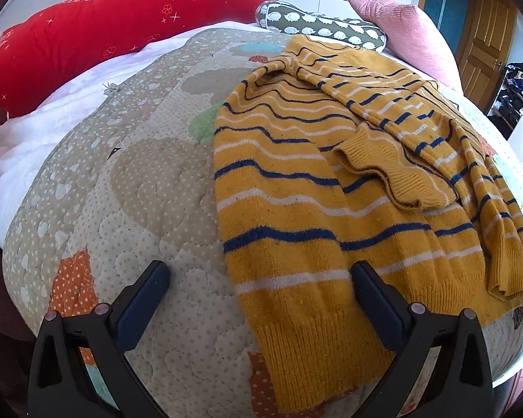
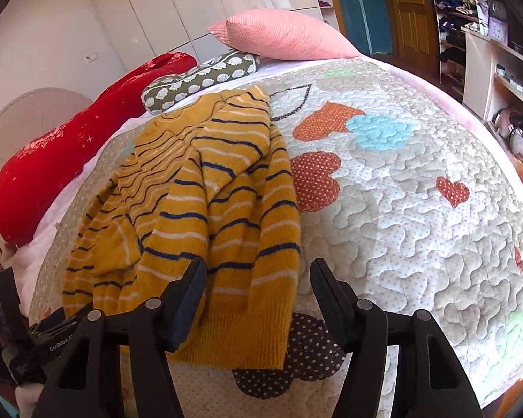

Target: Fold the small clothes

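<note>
A long red bolster (image 1: 87, 35) and a grey patterned cushion (image 1: 317, 26) line the far edge of a bed covered by a beige quilted bedspread with heart patches (image 1: 139, 209). The left gripper (image 1: 259, 285) hovers with jaws spread wide and empty over the near left hem of a mustard-yellow knit sweater with navy and white stripes (image 1: 313, 188). Both sleeves appear already folded across its body. The right gripper (image 2: 258, 278), likewise open and empty, straddles the hem's right corner. The lengthwise fold seemingly remains.
</note>
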The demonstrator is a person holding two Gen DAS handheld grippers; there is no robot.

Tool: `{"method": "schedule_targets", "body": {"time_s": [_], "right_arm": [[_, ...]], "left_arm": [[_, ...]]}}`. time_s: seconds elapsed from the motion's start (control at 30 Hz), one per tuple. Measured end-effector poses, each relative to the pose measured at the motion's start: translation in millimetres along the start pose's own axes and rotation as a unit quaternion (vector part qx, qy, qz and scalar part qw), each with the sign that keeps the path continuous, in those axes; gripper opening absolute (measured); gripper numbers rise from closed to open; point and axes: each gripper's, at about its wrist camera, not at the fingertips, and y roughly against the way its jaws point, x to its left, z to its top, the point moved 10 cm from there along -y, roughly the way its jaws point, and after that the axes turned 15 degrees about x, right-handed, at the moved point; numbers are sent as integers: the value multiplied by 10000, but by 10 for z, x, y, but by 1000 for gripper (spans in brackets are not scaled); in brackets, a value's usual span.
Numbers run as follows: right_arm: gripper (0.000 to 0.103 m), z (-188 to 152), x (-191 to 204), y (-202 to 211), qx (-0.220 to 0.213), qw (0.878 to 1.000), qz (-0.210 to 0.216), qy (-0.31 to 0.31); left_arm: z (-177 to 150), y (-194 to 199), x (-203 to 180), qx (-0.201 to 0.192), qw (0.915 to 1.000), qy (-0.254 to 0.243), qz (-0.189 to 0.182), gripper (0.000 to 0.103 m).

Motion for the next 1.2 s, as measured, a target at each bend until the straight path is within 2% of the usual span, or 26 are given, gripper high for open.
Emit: {"method": "schedule_targets", "body": {"time_s": [0.2,0.33,0.4,0.57,0.67,0.7,0.8,0.87,1.0,1.1,1.2], "right_arm": [[66,73,610,-56,-27,9928,-228,1172],[66,39,901,-197,143,9869,-189,1597],[66,28,975,-272,215,9827,-332,1808],[66,46,958,-451,371,9805,-578,1842],[60,33,905,-549,522,9811,-612,1760],[54,25,894,-585,566,9803,-666,1773],[12,10,839,-652,677,9784,-842,1765],[5,45,864,-561,711,9837,-481,1582],[4,171,1203,-303,762,9855,398,1466],[4,286,1768,-224,912,9751,1185,1641],[4,336,2530,-259,1194,9545,1942,1921]], "left_arm": [[-1,43,16,-74,9999,49,-112,103],[-13,191,36,-32,9987,242,-452,93],[-19,269,42,-86,9983,257,-519,93],[-29,397,76,-192,9988,223,-400,93],[-21,444,118,-192,9981,322,-495,93],[-18,458,139,-191,9976,372,-546,93],[-7,528,225,-255,9962,534,-632,93],[2,579,311,-335,9953,650,-640,93],[15,659,572,-461,9915,1007,-677,93],[-26,728,842,-522,9873,1325,-698,94],[-120,792,1158,-577,9824,1666,-616,93]]}}
